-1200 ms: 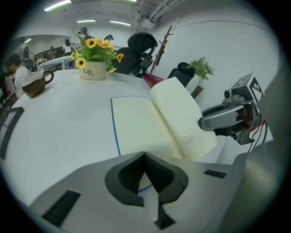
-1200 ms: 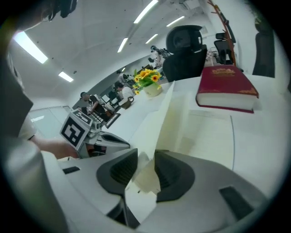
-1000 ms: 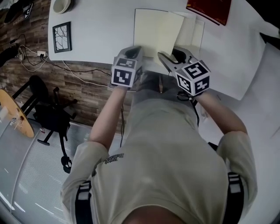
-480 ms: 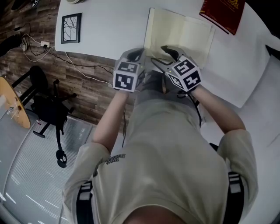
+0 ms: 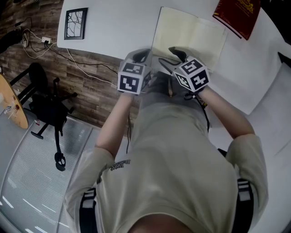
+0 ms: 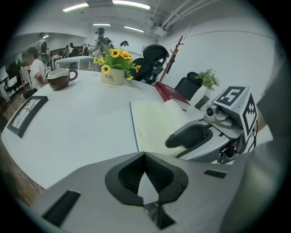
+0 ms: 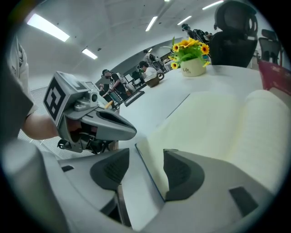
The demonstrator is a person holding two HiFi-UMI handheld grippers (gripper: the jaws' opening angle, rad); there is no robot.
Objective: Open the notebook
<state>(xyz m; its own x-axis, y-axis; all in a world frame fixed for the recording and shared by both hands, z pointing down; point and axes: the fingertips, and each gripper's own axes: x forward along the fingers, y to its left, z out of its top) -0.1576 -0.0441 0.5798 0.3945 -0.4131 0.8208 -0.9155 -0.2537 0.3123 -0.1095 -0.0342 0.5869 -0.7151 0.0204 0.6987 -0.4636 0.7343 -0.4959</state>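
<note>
Head view: notebook [image 5: 188, 36] lies open flat on the table [image 5: 118, 27], its lifted leaf now down; right gripper [image 5: 170, 54] jaws just spread, pinching nothing; left gripper [image 5: 141, 56] pressed together; opening appears complete.

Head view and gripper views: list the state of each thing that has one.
Cream-paged notebook: open, flat on white table.
Dark red book: closed.
Left gripper: shut, empty.
Right gripper: open, jaws just been opening, notebook's edge between them, ungripped.
Brown ceramic mug: upright.
</note>
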